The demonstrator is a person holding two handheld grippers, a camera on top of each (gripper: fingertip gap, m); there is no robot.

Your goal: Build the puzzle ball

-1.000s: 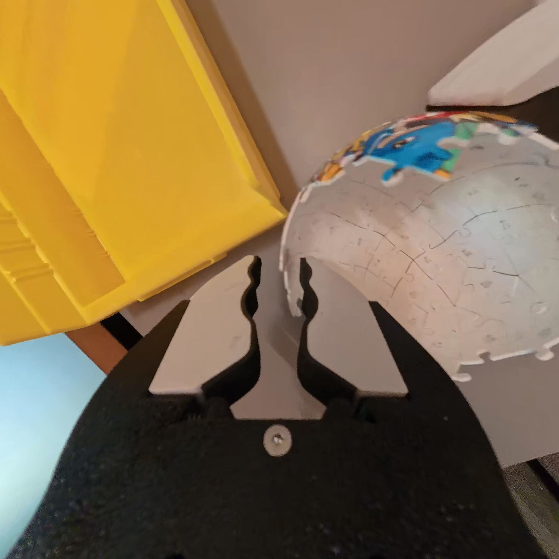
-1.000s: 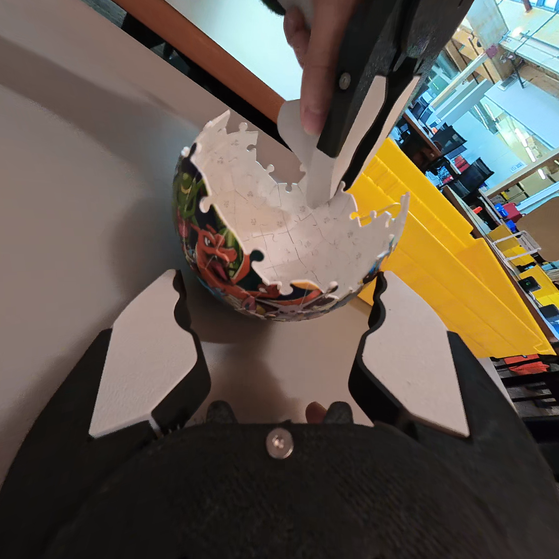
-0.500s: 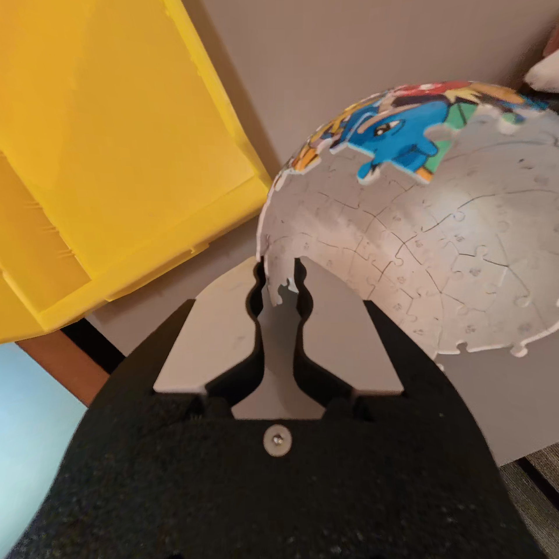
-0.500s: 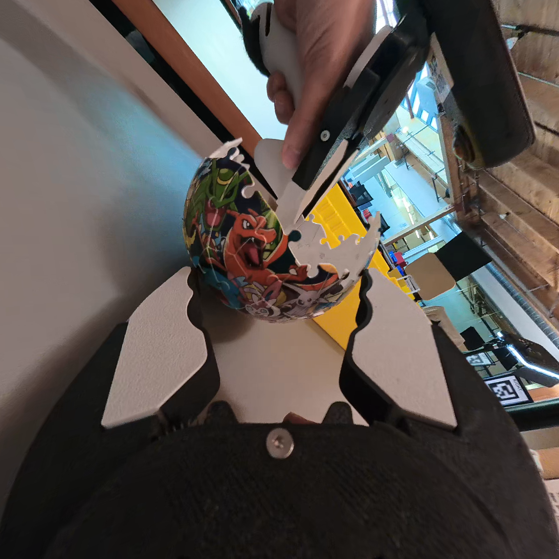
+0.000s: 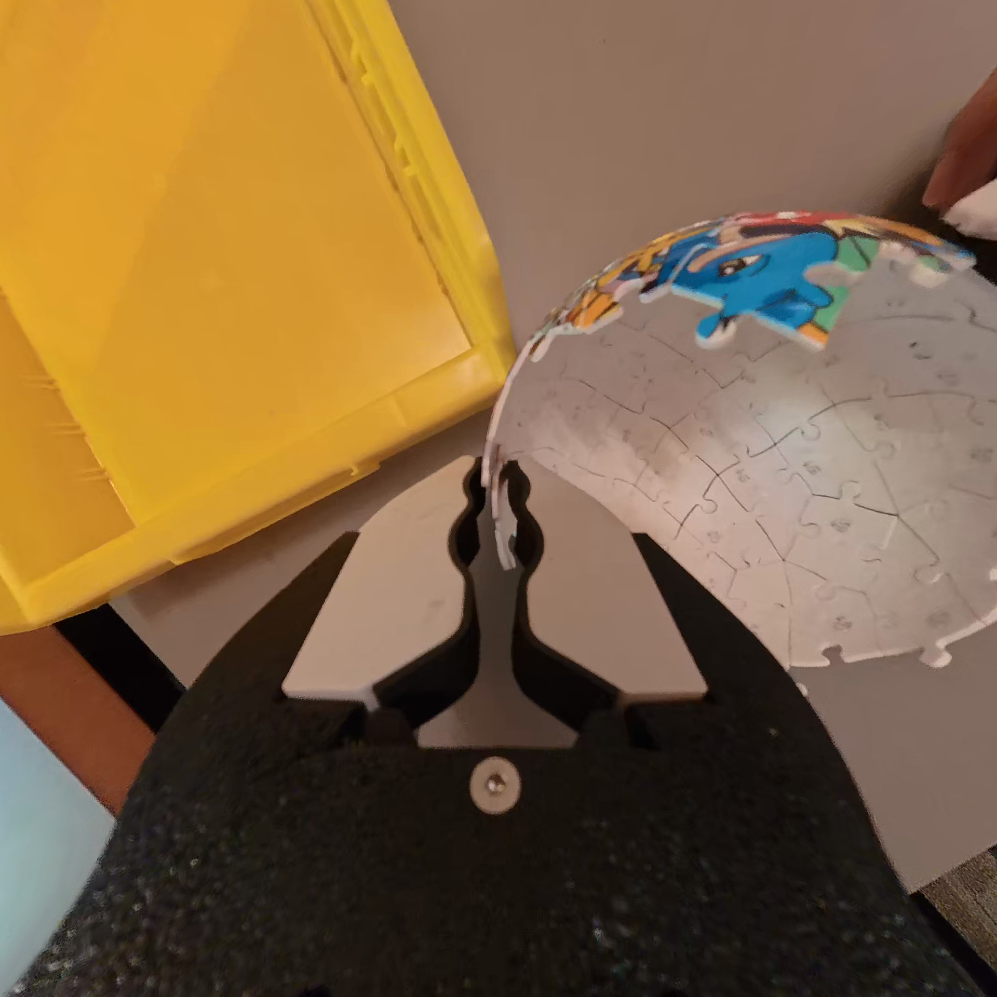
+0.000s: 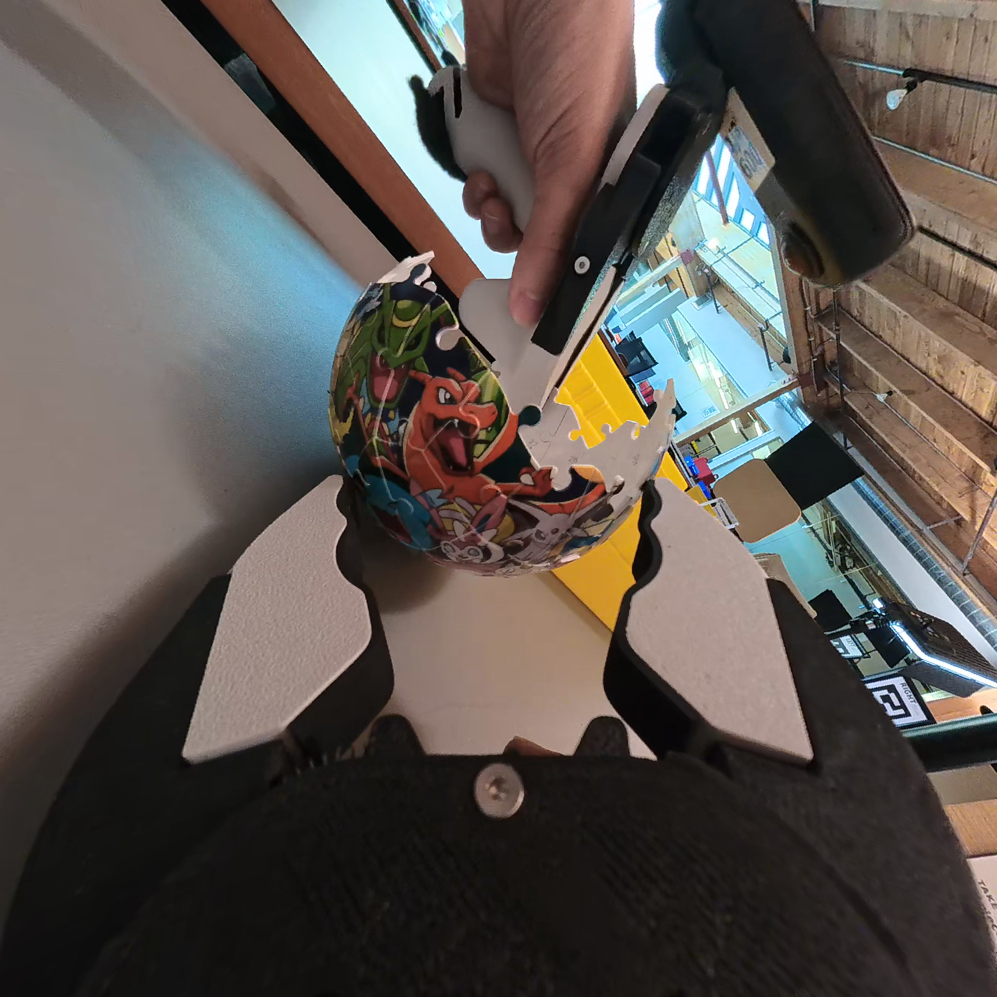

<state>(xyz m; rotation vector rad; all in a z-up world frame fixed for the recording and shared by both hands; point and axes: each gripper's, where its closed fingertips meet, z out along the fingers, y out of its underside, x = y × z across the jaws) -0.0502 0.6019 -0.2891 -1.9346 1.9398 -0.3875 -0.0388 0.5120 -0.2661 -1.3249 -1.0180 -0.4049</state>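
A: Item one?
B: Puzzle ball (image 6: 464,458), half-built shell, printed outside, white inside, on the grey table (image 6: 135,334), just beside the yellow bin (image 5: 216,302).

A: Left gripper (image 5: 499,512)?
B: At the ball's rim on the bin side; jaws pinched onto the shell's edge. A hand (image 6: 545,135) holds it above the ball.

A: Right gripper (image 6: 493,518)?
B: Low, on the side of the ball away from the bin; jaws spread wide, flanking the ball's underside, clamping nothing.
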